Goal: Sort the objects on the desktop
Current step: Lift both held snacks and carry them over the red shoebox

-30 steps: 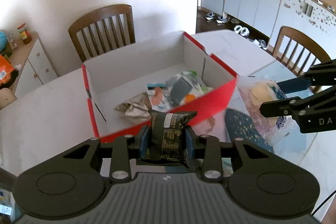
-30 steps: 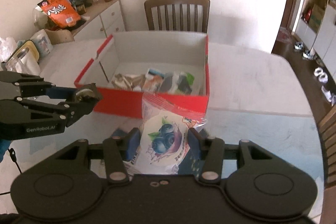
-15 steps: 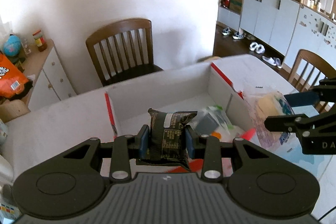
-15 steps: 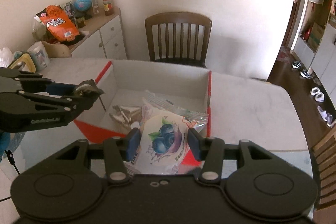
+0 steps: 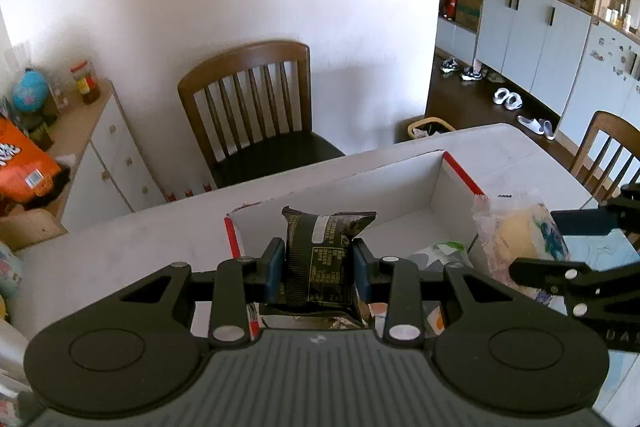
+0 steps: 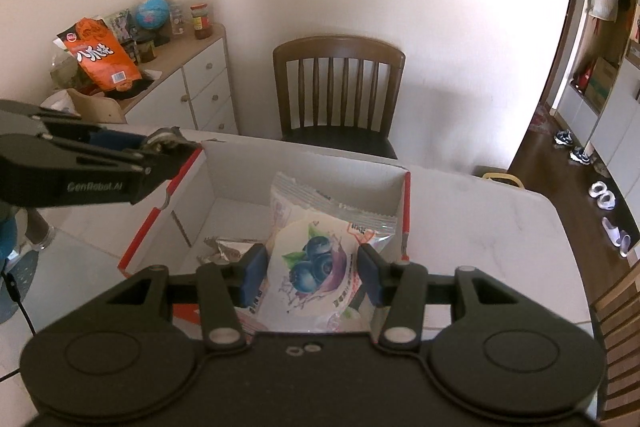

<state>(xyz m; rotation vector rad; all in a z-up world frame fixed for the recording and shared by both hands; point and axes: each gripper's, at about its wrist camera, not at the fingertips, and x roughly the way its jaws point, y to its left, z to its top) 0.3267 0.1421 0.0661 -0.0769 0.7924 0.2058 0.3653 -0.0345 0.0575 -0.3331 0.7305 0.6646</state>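
Snack packets [image 5: 320, 259] [image 6: 316, 263] gripped over box [image 6: 304, 163]

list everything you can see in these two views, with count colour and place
box: 1, red outside, white inside, open on the table
table: 1, white marble
dark snack packet: 1, black, held over the box
blueberry snack packet: 1, white and purple, held over the box
wrappers in box: several, silver and mixed
wooden chair: 1, brown, behind the table; a second at the left view's right edge
orange bag: 1, on the cabinet
globe: 1, blue, on the cabinet
left gripper: black, shut on dark packet
right gripper: black, shut on blueberry packet
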